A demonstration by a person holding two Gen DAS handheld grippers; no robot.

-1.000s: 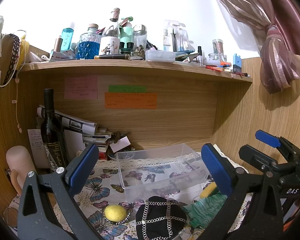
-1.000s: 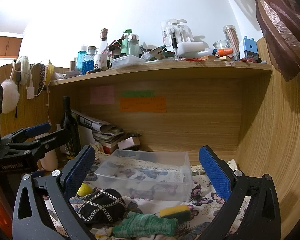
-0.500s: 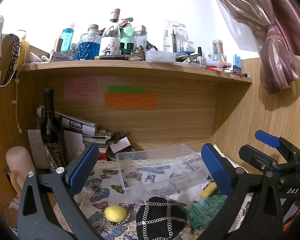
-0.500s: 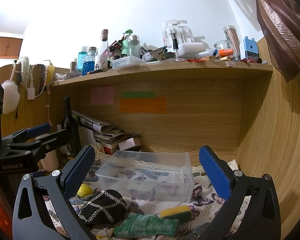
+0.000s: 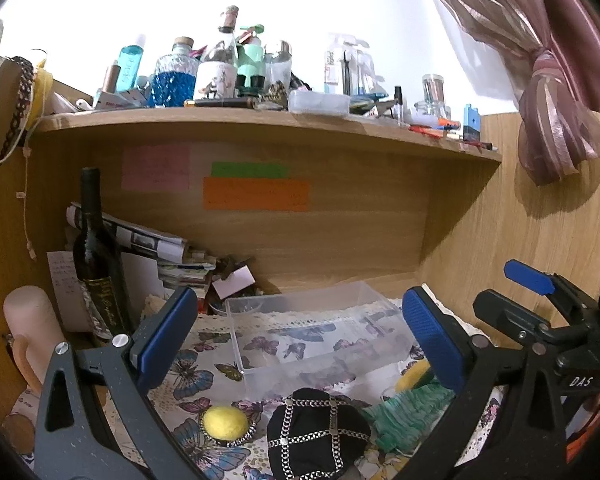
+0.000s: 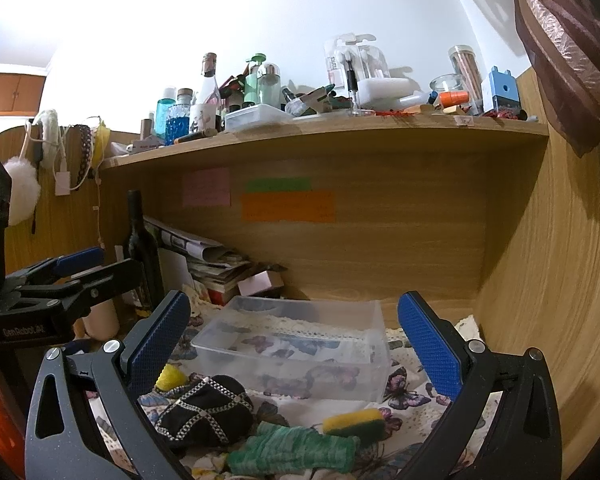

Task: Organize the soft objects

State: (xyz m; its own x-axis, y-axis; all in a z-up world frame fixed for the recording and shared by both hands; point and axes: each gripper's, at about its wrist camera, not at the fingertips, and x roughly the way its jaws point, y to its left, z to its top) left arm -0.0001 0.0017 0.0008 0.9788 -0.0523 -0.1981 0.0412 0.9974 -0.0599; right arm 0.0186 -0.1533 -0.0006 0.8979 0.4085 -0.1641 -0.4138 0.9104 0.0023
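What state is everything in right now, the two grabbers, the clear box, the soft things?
Left gripper: open, holding nothing.
Right gripper: open, holding nothing.
Clear box: lidless, nothing inside.
Black pouch: on the cloth, outside the box.
Green cloth: bunched up, outside.
Sponge: outside.
Yellow ball: outside.
Wine bottle: upright.

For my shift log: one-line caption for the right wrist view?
Open right hand-held gripper faces an empty clear bin; black pouch, green cloth and sponge lie before it.

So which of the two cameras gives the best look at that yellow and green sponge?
The right wrist view: the sponge lies whole, yellow top and green side showing. In the left wrist view only a yellow corner peeks from behind the left gripper's finger.
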